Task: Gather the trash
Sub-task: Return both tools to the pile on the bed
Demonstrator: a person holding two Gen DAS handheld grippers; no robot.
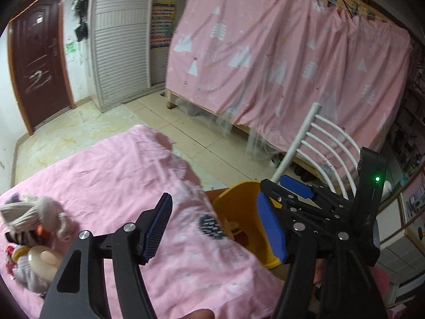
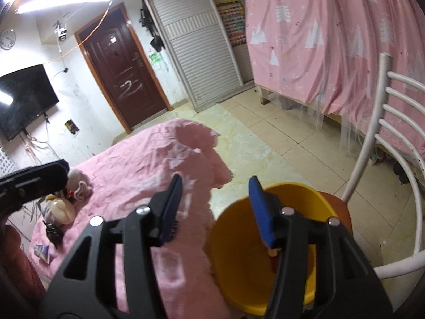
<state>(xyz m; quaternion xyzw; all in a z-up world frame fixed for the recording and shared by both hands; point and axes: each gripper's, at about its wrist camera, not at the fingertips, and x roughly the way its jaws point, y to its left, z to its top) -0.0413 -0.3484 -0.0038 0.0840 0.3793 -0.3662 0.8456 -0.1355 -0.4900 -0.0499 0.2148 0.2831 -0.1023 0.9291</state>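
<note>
Sitting beneath right tongs (image 2: 215, 210): bucket (image 2: 239, 252).

Walls: white, scuffed, with a dark red door (image 2: 124, 71) and a white slatted cupboard (image 2: 196, 42).
Floor: pale tiles (image 2: 292, 133).
Furniture: bed with pink sheet (image 1: 106, 164); white chair (image 2: 393, 122); pink tree-print curtain (image 1: 279, 53).
Light: ceiling tube (image 2: 63, 2).
Screen: black TV (image 2: 24, 101) on the wall.
</note>
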